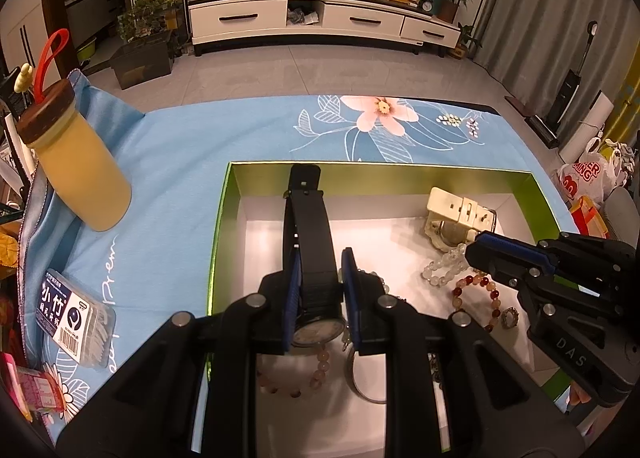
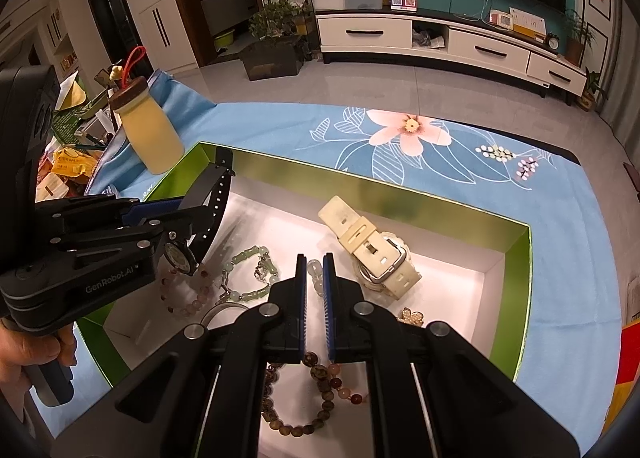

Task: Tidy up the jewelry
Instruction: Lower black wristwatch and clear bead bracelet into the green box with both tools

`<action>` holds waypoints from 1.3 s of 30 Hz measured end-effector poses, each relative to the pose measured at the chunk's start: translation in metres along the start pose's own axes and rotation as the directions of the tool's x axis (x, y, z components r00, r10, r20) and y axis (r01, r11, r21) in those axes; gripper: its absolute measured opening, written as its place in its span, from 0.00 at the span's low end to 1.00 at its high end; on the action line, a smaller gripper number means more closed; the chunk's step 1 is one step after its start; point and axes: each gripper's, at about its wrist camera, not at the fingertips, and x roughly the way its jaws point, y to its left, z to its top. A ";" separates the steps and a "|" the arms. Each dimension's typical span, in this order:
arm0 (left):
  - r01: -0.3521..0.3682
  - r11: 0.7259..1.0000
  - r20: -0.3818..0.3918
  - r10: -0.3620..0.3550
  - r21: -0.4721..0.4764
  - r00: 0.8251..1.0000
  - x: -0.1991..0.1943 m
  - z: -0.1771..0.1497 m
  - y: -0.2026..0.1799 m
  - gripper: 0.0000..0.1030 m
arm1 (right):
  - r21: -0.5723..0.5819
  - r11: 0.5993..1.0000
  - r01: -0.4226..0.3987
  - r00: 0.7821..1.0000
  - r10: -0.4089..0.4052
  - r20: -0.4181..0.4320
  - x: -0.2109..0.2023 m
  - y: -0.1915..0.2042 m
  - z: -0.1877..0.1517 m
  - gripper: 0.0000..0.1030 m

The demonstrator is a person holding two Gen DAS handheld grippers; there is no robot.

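Blue flowered cloth [image 1: 192, 162] covers the work surface; behind it, tiled floor and a white TV cabinet [image 1: 320, 20] along a teal wall. On the cloth sits a green-walled box [image 1: 400, 172] with a white floor, holding the jewelry.

Left gripper [image 1: 318, 298]: jaws clamped on the strap of a black watch [image 1: 310, 226]. The strap runs forward from between the blue pads and rises over the box's far wall; the round dial sits just behind the pads. In the right wrist view the same watch [image 2: 208, 194] hangs at the box's left end, dial facing down toward a pink bead bracelet [image 2: 184, 290].

Right gripper [image 2: 314, 298]: jaws drawn together, only a thin slit between the pads, nothing seen gripped. A clear bead strand [image 2: 314, 272] lies just ahead of the tips; whether the tips touch it cannot be told. Cream watch [image 2: 372, 246] lies ahead and to the right of this gripper, on the box floor. Green bead bracelet [image 2: 248, 274] lies to its left, beside a metal bangle [image 2: 218, 310]. Brown bead bracelet [image 2: 304, 402] lies beneath the gripper body.

Outside the box, left of the left gripper: a yellow bottle [image 1: 76, 166] with a brown cap and red loop, and a clear box of toothpicks [image 1: 76, 322]. A hand [image 2: 28, 346] holds the left gripper's handle.
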 end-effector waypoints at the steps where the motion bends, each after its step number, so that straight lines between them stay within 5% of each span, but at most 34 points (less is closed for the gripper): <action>1: -0.001 1.000 -0.001 0.001 0.001 1.000 0.000 0.000 -0.001 0.20 | 0.000 1.000 0.000 1.000 0.000 -0.001 0.000 0.000 0.000 0.07; 39: -0.017 1.000 -0.030 0.017 0.016 0.999 0.008 0.007 -0.020 0.20 | 0.017 1.000 0.011 0.999 -0.011 -0.032 0.006 -0.005 0.001 0.07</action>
